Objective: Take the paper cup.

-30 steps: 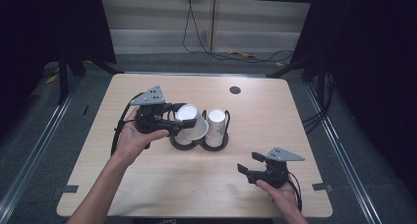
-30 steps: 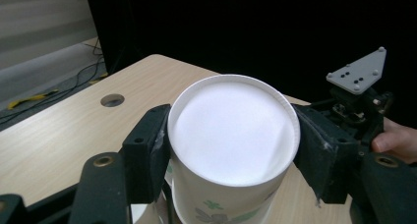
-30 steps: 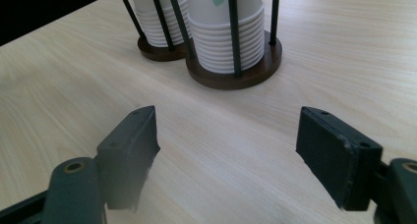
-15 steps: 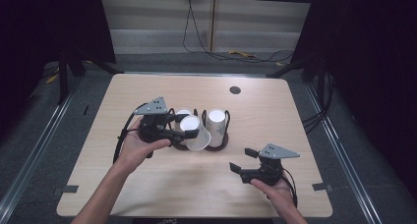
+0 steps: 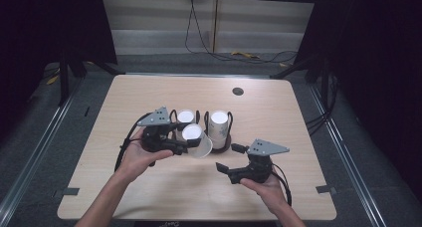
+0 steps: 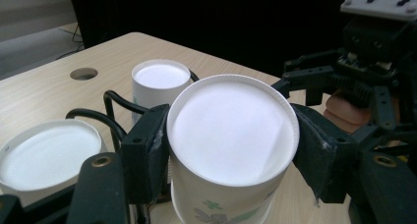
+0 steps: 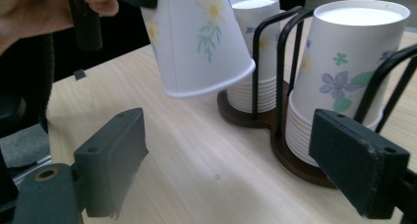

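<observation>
L gripper [image 5: 185, 146] was clamped on an upside-down paper cup [image 5: 198, 140] held tilted above the table [image 5: 149, 92] just in front of the cup holder [image 5: 221, 146], R gripper [image 5: 226, 158] jaws had just been opening w/ nothing between them, so best approach: keep L grip steady, bring R in square on the cup's wall.

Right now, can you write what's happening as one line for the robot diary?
left claw: shut on paper cup, upside down, lifted | right claw: open, holding nothing | cup holder: two cup stacks
</observation>
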The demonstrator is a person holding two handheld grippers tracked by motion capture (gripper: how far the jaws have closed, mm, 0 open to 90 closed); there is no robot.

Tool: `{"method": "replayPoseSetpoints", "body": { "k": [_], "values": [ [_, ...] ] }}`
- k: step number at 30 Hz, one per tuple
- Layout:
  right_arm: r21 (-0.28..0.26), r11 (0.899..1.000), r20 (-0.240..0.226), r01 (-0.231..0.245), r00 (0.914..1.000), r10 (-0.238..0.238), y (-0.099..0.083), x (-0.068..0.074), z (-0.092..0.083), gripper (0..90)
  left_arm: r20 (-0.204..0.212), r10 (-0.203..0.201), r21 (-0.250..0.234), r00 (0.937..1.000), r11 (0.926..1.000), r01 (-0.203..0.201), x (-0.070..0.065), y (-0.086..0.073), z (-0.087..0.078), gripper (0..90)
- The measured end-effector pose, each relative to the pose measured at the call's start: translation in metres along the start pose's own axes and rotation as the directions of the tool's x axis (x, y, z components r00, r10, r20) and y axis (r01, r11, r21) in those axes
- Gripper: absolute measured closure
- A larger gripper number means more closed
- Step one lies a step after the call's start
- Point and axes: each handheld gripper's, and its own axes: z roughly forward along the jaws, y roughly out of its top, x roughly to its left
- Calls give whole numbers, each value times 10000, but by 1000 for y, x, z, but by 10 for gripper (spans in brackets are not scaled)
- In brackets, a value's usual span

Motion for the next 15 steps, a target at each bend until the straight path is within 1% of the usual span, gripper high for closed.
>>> {"method": "replayPoseSetpoints", "body": {
  "k": [1,2,3,4,5,6,8,10,12,13,14,15],
  "values": [
    [-15,10000,-255,-27,9997,27,-1,0,1,144,56,22,64,10000,10000,-22,-1,-2,1,354],
    [-75,10000,-287,-53,9996,51,-2,1,1,144,153,-52,23,9999,10000,52,-2,-3,2,354],
    [-80,10000,-347,14,9994,-17,-2,1,1,144,153,-52,23,9999,10000,52,-2,-3,2,354],
    [-61,10000,-396,71,9992,-73,-3,2,0,145,252,-93,116,9996,9999,90,-3,-6,6,354],
    [-106,9999,-382,66,9992,-70,-3,3,0,146,252,-93,116,9996,9999,90,-3,-6,6,354],
    [-141,9999,-370,43,9993,-48,-3,4,-1,146,320,-138,229,9994,9997,131,-3,-10,10,354],
    [-215,9997,-379,87,9992,-95,-3,4,-1,146,352,-178,308,9992,9994,167,-4,-12,14,353],
    [-244,9997,-395,83,9992,-93,-3,4,-1,145,352,-164,295,9992,9994,154,-4,-12,15,354],
    [-400,9991,-424,170,9989,-187,-4,4,-1,148,419,-146,271,9990,9995,135,-4,-12,14,353],
    [-462,9988,-451,138,9989,-159,-4,4,-1,153,513,-285,184,9983,9994,276,-4,-10,12,353],
    [-590,9982,-537,91,9985,-123,-4,4,-1,158,513,-285,184,9983,9994,276,-4,-10,12,354],
    [-683,9977,-604,17,9982,-59,-3,4,-1,158,577,-395,96,9976,9992,390,-4,-10,10,354]
  ]
}}
